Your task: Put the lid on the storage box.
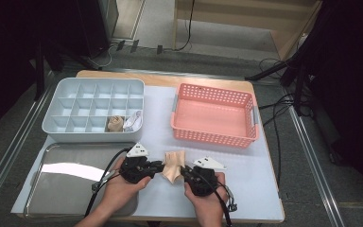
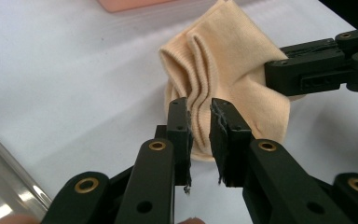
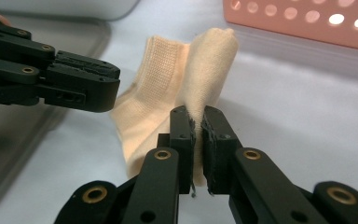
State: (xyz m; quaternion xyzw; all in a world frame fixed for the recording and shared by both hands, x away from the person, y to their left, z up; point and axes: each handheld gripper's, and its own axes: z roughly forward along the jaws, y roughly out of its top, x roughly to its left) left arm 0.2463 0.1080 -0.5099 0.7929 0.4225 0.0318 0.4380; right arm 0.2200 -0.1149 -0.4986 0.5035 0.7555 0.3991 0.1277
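— What lies between the two grippers?

— A small sock [image 1: 173, 166] of soft, peach-coloured knit, with a ribbed cuff; it sits crumpled and half lifted at the near middle of the tabletop [image 1: 246, 165], which is covered in a smooth white sheet.

— How does the left gripper [image 2: 199, 122] stand?

— Its black jaws have a narrow gap between them; a fold of the ribbed edge runs into that gap, and in the left gripper view the pads do not seem to press on it; the pad faces look frayed, with loose threads hanging.

— And the right gripper [image 3: 198, 126]?

— Nearly closed, pinching a thin ridge of the knit between its pads; the cloth rises from the jaws in a soft upright fold; the right gripper view makes the pinch plain.

— What else is on the tabletop?

— A pale grey plastic organiser [image 1: 94, 109] with a grid of square compartments stands at the far left; a rolled beige sock [image 1: 115, 123] fills one cell of its near row, and a white bundle [image 1: 133, 121] the cell just to the right of it; a salmon-pink plastic basket [image 1: 214, 115], rectangular with perforated walls, stands at the far right; a shiny metal tray [image 1: 66, 177] with rounded corners lies at the near left, under the person's left forearm.

— Do the grippers touch each other?

— No; they face one another across the sock, close but apart.
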